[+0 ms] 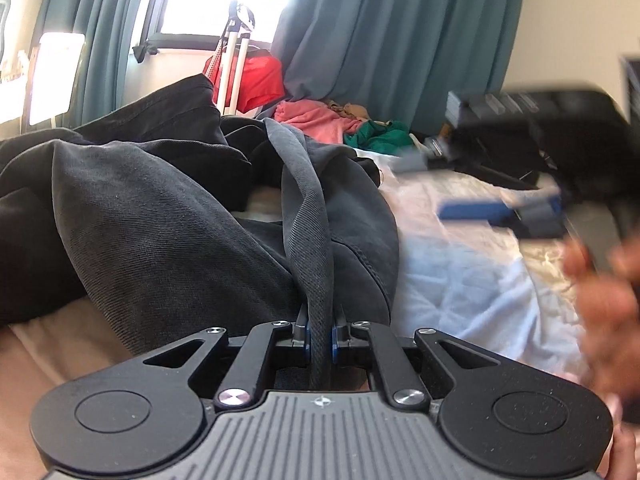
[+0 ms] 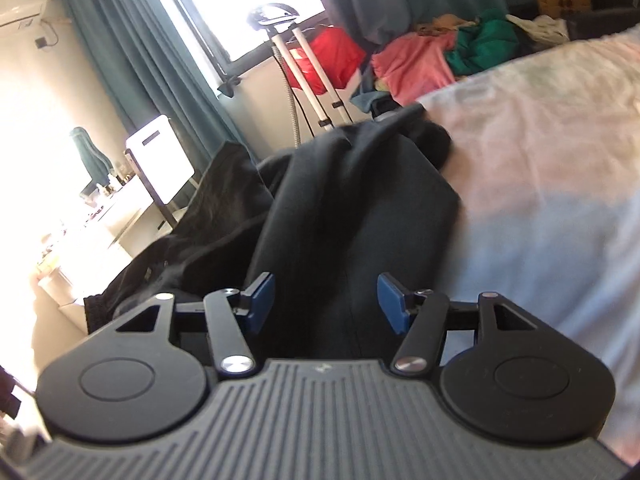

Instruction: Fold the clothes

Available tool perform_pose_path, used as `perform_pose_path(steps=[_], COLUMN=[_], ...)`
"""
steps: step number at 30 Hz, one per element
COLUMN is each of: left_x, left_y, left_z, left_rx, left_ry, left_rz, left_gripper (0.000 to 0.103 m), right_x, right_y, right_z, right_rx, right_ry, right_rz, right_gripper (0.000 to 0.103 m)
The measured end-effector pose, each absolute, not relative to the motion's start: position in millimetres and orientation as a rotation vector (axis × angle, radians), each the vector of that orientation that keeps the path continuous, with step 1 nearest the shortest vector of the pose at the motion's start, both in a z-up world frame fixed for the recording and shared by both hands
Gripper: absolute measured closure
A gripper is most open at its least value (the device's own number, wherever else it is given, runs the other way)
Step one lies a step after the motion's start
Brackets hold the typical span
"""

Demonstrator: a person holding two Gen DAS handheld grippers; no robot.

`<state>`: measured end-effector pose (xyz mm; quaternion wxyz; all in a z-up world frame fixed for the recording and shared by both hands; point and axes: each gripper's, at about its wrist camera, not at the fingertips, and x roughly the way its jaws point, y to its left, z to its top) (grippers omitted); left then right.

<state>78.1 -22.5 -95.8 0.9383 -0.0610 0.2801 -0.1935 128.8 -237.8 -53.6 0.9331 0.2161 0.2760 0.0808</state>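
Left tool pinches a rolled hem of the dark garment heaped just ahead of it on the bed, while the right tool, spread and empty, hovers above the same cloth, running away ahead.

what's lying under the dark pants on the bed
The dark pants rest on the pale bedsheet; a beige strip shows beside them. Whatever lies beneath their bulk is covered.
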Motion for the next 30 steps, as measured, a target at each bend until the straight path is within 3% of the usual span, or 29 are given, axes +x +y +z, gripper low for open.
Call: perform_pose_path(steps=[7, 16, 18, 20, 21, 27, 30], left_x=[96, 123, 127, 129, 130, 123, 114], left_y=[-2, 19, 21, 23, 23, 23, 22], left_z=[-97, -119, -124, -126, -126, -119, -110], left_rx=[-0.223, -0.349, -0.376, -0.395, -0.405, -0.398, -0.377], left_ry=[0.590, 0.601, 0.598, 0.593, 0.590, 0.567, 0.537], left_rz=[-0.415, -0.498, -0.513, -0.525, -0.532, -0.554, -0.558], left_gripper=[0.098, 0.100, 0.101, 0.101, 0.101, 0.101, 0.101], right_x=[266, 419, 436, 439, 437, 401, 363], right_y=[-216, -174, -176, -180, -183, -209, -246], right_z=[-44, -76, -83, -83, -81, -46, -20], right_rx=[0.345, 0.115, 0.144, 0.185, 0.209, 0.295, 0.369], right_ry=[0.614, 0.649, 0.668, 0.659, 0.646, 0.533, 0.446], right_rz=[0.200, 0.091, 0.063, 0.054, 0.055, 0.042, -0.030], right_gripper=[0.042, 0.044, 0.052, 0.076, 0.082, 0.096, 0.098])
